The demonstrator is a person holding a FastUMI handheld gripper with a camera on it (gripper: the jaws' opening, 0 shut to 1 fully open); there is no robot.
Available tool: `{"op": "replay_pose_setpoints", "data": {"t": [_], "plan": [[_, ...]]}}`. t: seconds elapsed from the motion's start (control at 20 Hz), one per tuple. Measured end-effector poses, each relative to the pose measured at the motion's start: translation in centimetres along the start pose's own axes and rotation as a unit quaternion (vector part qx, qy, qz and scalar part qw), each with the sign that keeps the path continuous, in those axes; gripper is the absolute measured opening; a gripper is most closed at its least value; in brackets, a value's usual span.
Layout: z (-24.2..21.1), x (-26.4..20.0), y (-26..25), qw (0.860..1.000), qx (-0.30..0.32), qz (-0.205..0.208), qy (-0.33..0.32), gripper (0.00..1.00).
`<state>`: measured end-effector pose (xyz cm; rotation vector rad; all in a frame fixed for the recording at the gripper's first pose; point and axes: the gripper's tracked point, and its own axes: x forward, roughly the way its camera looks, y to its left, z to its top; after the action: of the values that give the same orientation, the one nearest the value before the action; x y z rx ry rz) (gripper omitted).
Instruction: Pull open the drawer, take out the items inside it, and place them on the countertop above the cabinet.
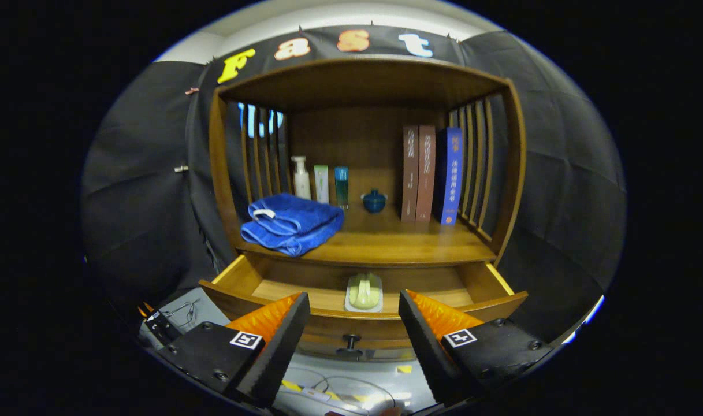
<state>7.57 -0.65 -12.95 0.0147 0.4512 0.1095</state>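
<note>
Gripper view, claw [354, 323] open, drawer [363, 315] out

Clutter I see on the shelf

Folded blue towel [292, 222] left; three bottles [320, 184] behind it, small blue jar [374, 201] beside them, three upright books [431, 175] right.

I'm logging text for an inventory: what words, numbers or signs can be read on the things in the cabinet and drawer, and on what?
None reads clearly.
Brown books: spine characters, too blurred.
Blue book: pale spine characters, too small.
Bottles: print too small.
Soap in drawer: no text.
Gripper, fingers open before the drawer: square markers, no words.
</note>
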Motion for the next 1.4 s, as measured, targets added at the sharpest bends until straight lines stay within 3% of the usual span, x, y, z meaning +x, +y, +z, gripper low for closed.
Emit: {"op": "replay_pose_setpoints", "data": {"t": [0.25,0.45,0.75,1.2,1.4], "plan": [[0.0,7.7,-0.9,0.994,0.0,-0.015,0.11,0.98],[-3.6,13.5,-1.3,0.978,-0.005,-0.022,0.208,0.98],[-5.4,18.7,-1.7,0.966,0.008,-0.048,0.253,0.95],[-8.6,21.1,-2.1,0.955,0.013,-0.07,0.289,0.36],[-8.9,20.8,-2.4,0.952,0.013,-0.063,0.3,0.19]]}}
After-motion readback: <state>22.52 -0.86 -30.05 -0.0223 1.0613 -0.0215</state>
